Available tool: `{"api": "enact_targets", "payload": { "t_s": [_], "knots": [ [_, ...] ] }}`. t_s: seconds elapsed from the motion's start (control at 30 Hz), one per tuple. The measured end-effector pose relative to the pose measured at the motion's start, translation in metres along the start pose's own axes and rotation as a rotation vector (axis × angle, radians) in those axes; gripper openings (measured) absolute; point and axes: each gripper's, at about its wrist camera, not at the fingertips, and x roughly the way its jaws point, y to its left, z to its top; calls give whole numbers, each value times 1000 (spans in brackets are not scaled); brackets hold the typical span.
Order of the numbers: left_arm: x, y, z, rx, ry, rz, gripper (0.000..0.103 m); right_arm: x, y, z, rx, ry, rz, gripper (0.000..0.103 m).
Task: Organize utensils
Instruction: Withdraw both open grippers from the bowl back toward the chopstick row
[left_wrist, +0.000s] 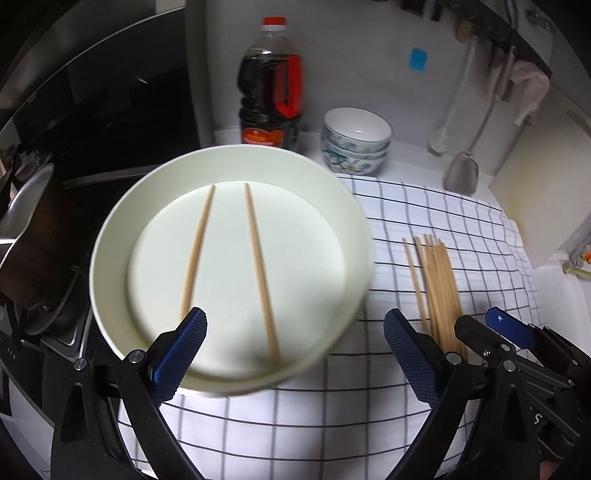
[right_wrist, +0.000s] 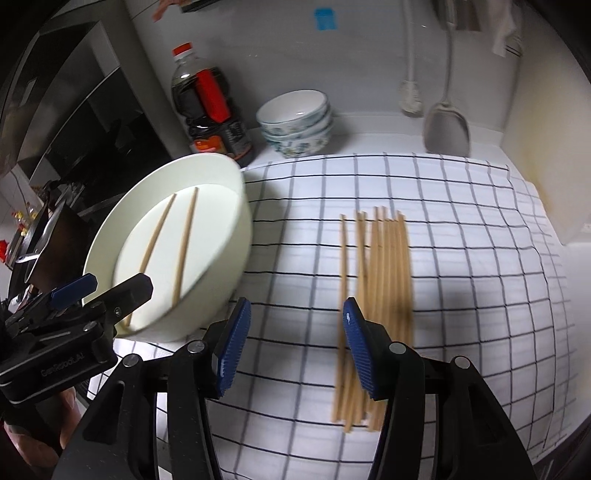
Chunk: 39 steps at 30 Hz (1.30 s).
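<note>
A cream round tray (left_wrist: 110, 236) (right_wrist: 236, 236) sits on the left of a checked cloth (left_wrist: 461, 229) (right_wrist: 461, 240) and holds two wooden chopsticks (left_wrist: 258, 266) (right_wrist: 184, 240) lying apart. A bunch of several chopsticks (left_wrist: 439, 284) (right_wrist: 384, 280) lies on the cloth to the right of the tray. My left gripper (left_wrist: 295, 332) is open and empty over the tray's near rim. My right gripper (right_wrist: 295, 321) is open and empty, low over the cloth, its right finger (right_wrist: 360, 350) at the left edge of the bunch. The right gripper also shows in the left wrist view (left_wrist: 480, 332).
A dark sauce bottle (left_wrist: 271, 92) (right_wrist: 210, 110) and stacked patterned bowls (left_wrist: 356, 142) (right_wrist: 295, 123) stand at the back wall. A spatula (left_wrist: 463, 170) (right_wrist: 445, 125) and a brush (left_wrist: 439, 140) (right_wrist: 412, 99) hang at the right. A stove with a pan (left_wrist: 26, 236) lies left.
</note>
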Motion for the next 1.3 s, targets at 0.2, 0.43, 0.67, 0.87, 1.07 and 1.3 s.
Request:
{"api": "enact_targets", "payload": {
  "t_s": [0.2, 0.43, 0.67, 0.87, 1.07, 1.3],
  "knots": [
    [-2, -25, -11, 25, 5, -23, 95, -7, -28, -10, 31, 3, -24, 50],
    [2, -50, -22, 47, 16, -43, 95, -11, -59, -22, 64, 11, -57, 50],
    [11, -65, -30, 54, 28, -52, 95, -10, -78, -31, 74, 23, -79, 50],
    [20, -75, -37, 62, 39, -47, 95, -7, -89, -35, 68, 26, -88, 50],
    [30, -82, -42, 60, 52, -39, 95, 1, -101, -41, 68, 40, -94, 50],
    [42, -89, -49, 61, 58, -27, 95, 9, -112, -46, 65, 49, -101, 50]
  ]
}}
